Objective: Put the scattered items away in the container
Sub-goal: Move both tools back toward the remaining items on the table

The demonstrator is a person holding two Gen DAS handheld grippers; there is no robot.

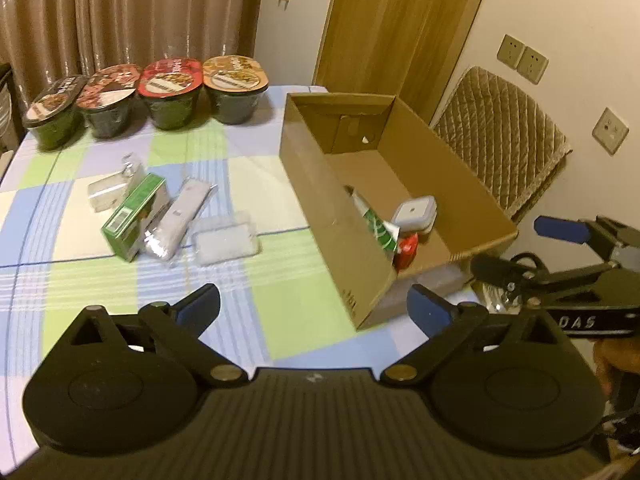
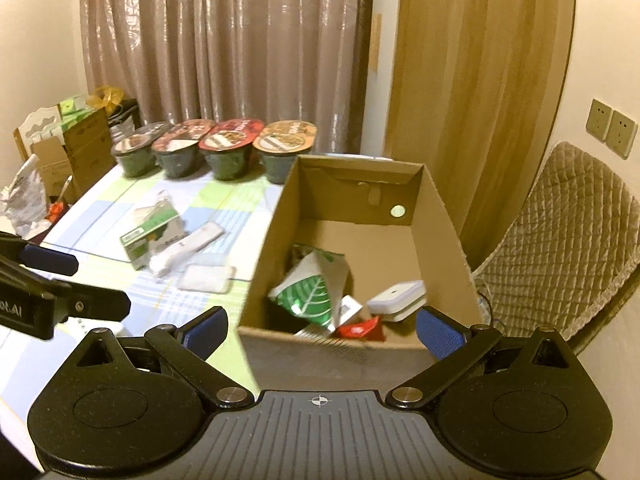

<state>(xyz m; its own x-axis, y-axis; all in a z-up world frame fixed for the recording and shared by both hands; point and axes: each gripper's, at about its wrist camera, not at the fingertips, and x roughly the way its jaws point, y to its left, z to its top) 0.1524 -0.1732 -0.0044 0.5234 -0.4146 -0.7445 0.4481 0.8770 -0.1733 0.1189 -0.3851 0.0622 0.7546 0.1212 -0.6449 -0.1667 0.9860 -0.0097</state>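
Observation:
An open cardboard box (image 1: 320, 184) (image 2: 260, 280) stands on the checked tablecloth. Inside lie a green-and-white leaf packet (image 2: 308, 292), a white lidded tub (image 2: 396, 298) and a red packet (image 2: 360, 330). Left of the box on the cloth are a green carton (image 1: 134, 216) (image 2: 150, 234), a white wrapped roll (image 1: 178, 220) (image 2: 186, 250), a clear flat pack (image 1: 226, 240) (image 2: 206, 278) and a clear wrapped item (image 1: 110, 192). My left gripper (image 1: 314, 314) is open over the cloth near the box's front corner. My right gripper (image 2: 322, 330) hangs open, empty, at the box's near wall.
Several lidded noodle bowls (image 1: 170, 94) (image 2: 228, 152) line the table's far edge by the curtain. A quilted chair back (image 1: 504, 136) (image 2: 560, 232) stands right of the box. Cartons and bags (image 2: 68, 152) crowd the far left.

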